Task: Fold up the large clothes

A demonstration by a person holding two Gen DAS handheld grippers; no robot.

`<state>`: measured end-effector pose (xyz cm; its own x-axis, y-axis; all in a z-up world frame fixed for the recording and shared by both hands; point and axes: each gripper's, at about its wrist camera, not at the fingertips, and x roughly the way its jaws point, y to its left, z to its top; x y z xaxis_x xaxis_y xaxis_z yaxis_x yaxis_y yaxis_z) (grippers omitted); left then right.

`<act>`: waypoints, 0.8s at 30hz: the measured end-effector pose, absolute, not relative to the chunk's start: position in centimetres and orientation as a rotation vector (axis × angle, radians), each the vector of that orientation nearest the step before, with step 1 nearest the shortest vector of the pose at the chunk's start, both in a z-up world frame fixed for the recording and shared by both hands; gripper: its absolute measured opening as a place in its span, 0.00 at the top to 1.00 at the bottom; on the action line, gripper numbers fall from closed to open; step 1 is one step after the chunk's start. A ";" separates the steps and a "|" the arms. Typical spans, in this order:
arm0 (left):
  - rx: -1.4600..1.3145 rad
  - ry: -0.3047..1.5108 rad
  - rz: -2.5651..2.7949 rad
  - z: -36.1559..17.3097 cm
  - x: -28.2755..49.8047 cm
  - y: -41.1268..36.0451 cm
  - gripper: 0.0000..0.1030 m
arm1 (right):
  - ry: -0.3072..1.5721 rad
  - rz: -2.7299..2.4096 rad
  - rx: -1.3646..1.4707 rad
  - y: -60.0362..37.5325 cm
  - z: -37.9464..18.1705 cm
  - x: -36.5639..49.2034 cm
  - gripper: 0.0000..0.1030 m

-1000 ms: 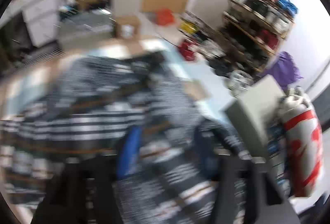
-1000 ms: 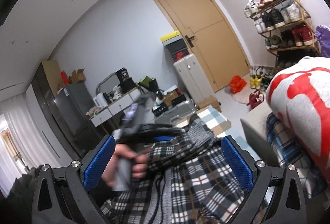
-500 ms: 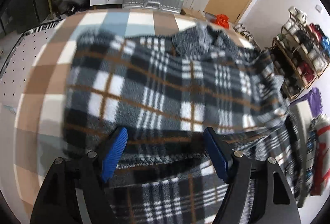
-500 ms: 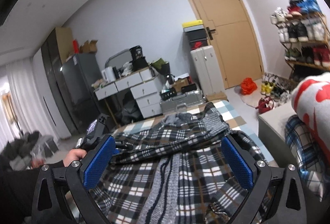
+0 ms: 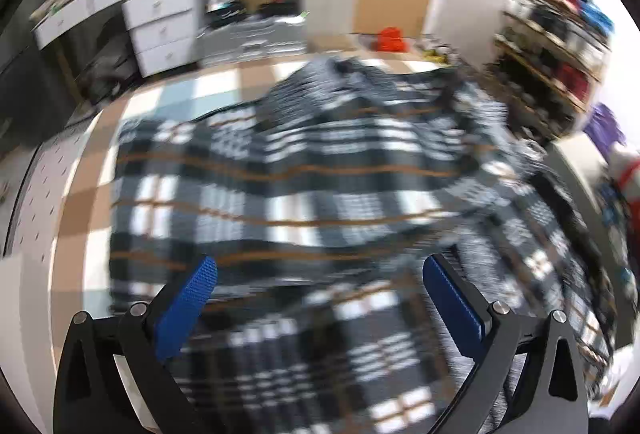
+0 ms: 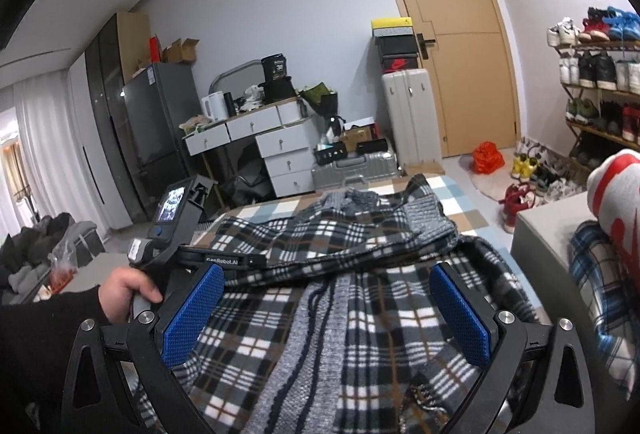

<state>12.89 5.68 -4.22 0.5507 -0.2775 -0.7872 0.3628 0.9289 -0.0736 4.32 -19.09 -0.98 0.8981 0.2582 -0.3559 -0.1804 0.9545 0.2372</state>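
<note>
Left wrist view: gripper (image 5: 320, 288) jaws just spread wide over plaid jacket (image 5: 304, 194), gripping nothing, probably after laying a fold. Right gripper (image 6: 326, 308) likewise apart above it.

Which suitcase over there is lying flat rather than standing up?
The silver ribbed suitcase on the floor lies flat; the white suitcase beside the door stands upright.

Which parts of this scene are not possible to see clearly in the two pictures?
- Left wrist view: the plaid garment and the shoe rack are smeared by motion blur, so folds and edges are unclear.
- Right wrist view: the near hem of the garment is cut off by the lower edge and covered by the right gripper.
- Right wrist view: the left gripper shows only its body; its fingertips are hidden.
</note>
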 end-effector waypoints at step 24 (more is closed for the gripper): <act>0.011 1.135 -0.912 -6.8 16.5 -14.3 0.03 | 0.185 0.157 0.499 -28.7 2.4 0.2 0.00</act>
